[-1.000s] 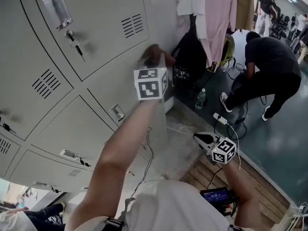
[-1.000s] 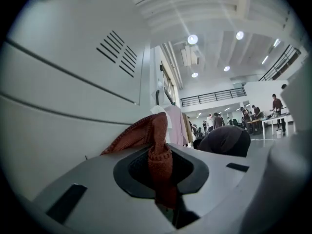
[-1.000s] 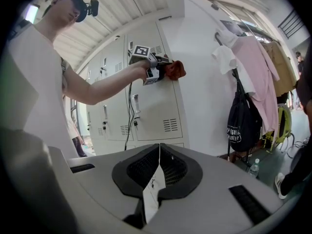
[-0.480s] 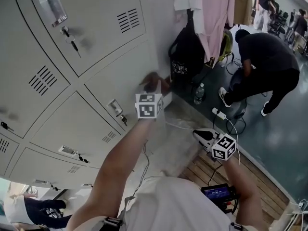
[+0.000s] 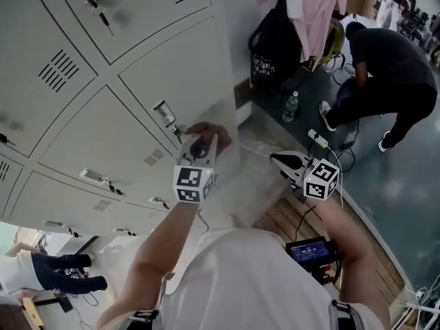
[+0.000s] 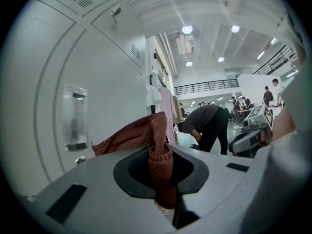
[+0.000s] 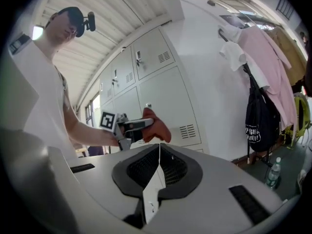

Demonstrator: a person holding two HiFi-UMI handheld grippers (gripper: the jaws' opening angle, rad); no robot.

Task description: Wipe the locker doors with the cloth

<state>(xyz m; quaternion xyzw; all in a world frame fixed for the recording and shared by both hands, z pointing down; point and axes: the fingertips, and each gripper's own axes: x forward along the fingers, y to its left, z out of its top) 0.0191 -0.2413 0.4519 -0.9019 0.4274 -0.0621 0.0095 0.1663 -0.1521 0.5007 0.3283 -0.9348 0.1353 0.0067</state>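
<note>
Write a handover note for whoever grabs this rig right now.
Left gripper: shut on the cloth, which is held at a locker door just beside its latch.
Right gripper: shut, nothing between the jaws, held clear of the lockers.
Done: the doors give no sign of which are already wiped, so I cannot tell.
Left: probably carry on across this door, then take the neighbouring doors; the cloth needs no regrasp.

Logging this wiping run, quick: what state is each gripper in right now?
Left gripper: closed, holding the red cloth.
Right gripper: closed, jaws together with nothing between them.
</note>
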